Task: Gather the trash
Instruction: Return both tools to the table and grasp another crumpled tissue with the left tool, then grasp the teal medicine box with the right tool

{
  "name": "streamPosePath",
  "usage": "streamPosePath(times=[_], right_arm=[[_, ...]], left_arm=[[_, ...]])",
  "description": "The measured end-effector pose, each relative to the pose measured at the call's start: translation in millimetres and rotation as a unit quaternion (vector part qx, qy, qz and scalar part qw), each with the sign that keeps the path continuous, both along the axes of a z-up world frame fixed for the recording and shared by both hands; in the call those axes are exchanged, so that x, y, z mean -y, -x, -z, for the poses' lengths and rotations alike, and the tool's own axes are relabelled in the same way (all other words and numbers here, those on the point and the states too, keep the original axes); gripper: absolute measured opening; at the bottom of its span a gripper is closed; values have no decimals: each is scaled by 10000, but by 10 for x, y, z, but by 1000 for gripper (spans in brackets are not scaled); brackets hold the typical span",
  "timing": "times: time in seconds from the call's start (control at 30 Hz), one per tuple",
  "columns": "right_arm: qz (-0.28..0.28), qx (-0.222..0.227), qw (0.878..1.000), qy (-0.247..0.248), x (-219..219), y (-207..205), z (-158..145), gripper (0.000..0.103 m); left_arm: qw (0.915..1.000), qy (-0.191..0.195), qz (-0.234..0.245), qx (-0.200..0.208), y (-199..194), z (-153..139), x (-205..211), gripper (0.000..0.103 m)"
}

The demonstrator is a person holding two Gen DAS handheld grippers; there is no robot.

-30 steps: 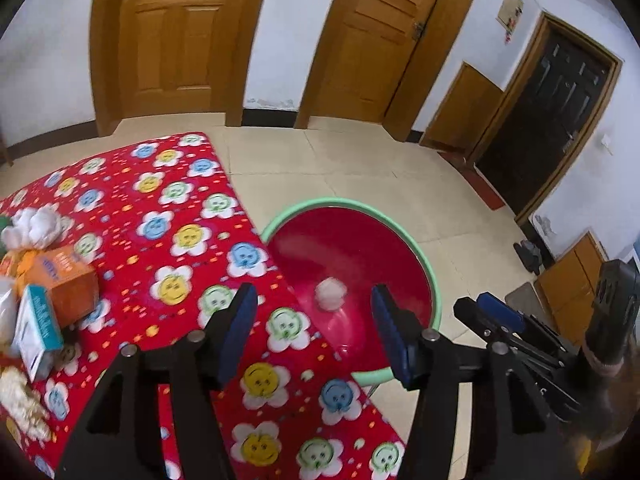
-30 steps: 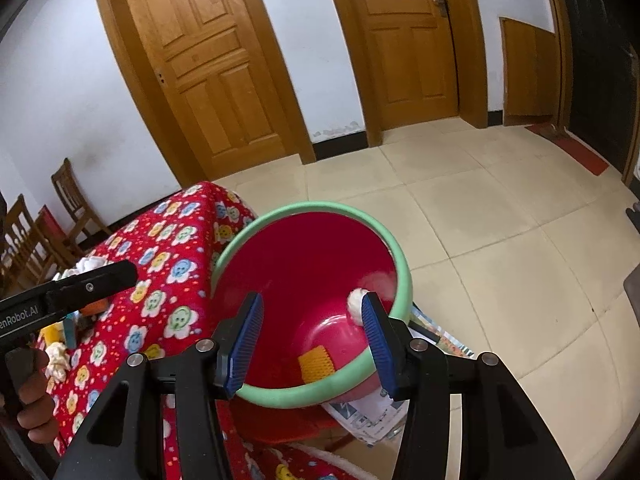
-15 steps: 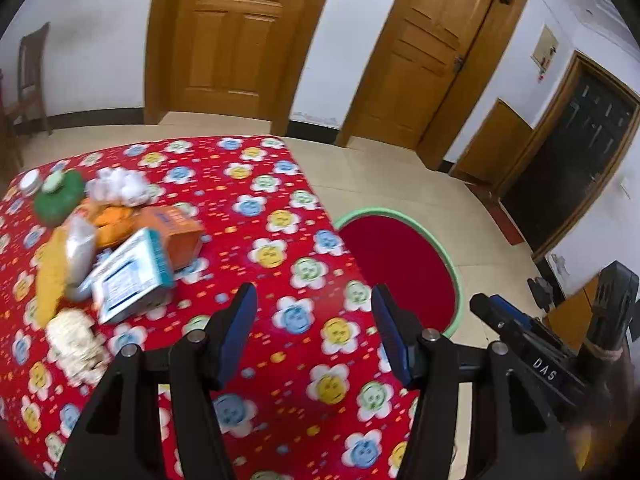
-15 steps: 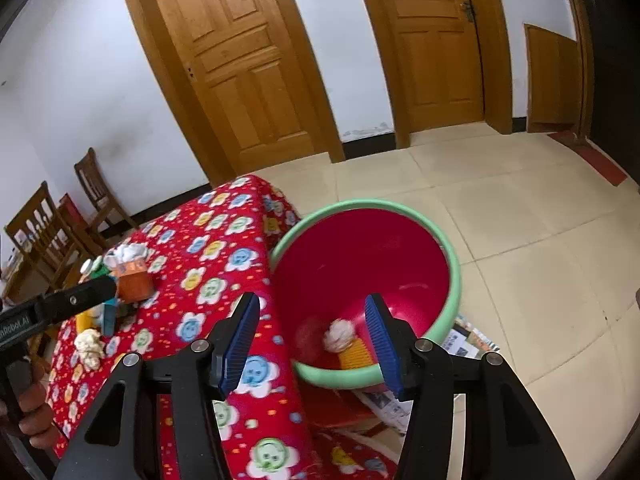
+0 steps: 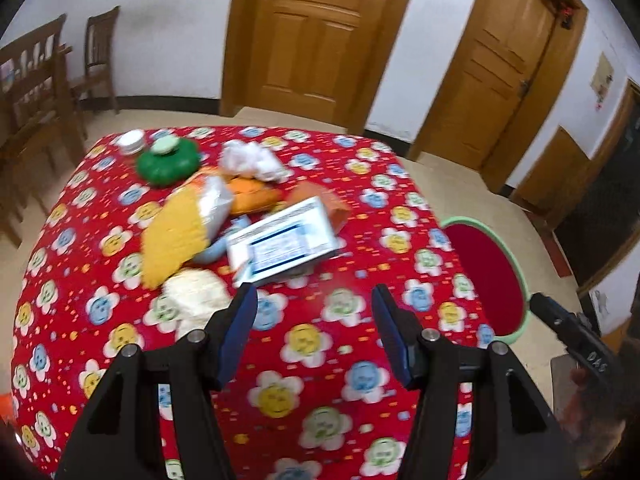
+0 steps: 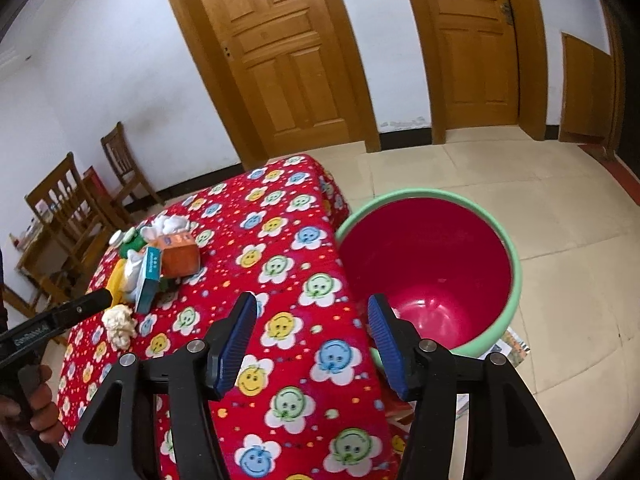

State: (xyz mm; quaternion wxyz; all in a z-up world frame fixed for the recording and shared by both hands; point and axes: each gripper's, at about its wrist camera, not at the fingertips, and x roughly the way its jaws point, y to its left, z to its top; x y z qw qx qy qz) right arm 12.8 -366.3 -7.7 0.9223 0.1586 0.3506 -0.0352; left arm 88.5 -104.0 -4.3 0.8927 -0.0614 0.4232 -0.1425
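Observation:
Trash lies in a pile on the red flowered tablecloth [image 5: 328, 344]: a blue-and-white box [image 5: 286, 246], an orange box [image 5: 324, 200], a yellow packet [image 5: 176, 236], a crumpled white wad [image 5: 196, 296] and white tissues [image 5: 250, 160]. My left gripper [image 5: 314, 330] is open and empty, above the cloth just in front of the pile. My right gripper [image 6: 312, 338] is open and empty over the table's right edge. The red bin with a green rim [image 6: 430, 272] stands on the floor to the right of the table; it also shows in the left wrist view [image 5: 490, 276].
A green lidded container [image 5: 168, 162] and a small white dish [image 5: 130, 141] sit at the far side of the table. Wooden chairs [image 5: 36, 92] stand at the left. Two wooden doors [image 5: 316, 36] are behind. Printed paper [image 6: 508, 350] lies under the bin.
Both grippers swung left, away from the bin and toward the table. The trash pile now sits in the middle of the left wrist view, closer than before. Both stayed open.

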Motion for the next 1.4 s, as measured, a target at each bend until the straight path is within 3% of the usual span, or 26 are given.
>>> streamPosePath(times=[0.53,0.83,0.93,1.07,1.4], right_arm=[[-209,-291,9994,9,-289,-248,79,60],[-450,-403,9982,-18,-525,-427,97,60],[-535,-421,9977,-60,-608,-481,104,60],[-639,-459,9969,-76,-718,-553,117,60],[-855,-470,9951,-131,-970,-701,108,60]], left_arm=[[9958,-32,-802,-434,-162,447,-548,59],[9944,258,-836,-594,-290,616,-667,58],[9950,324,-761,-564,-304,629,-660,51],[9954,454,-617,-575,-311,650,-658,33],[9967,637,-402,-290,-140,432,-742,30]])
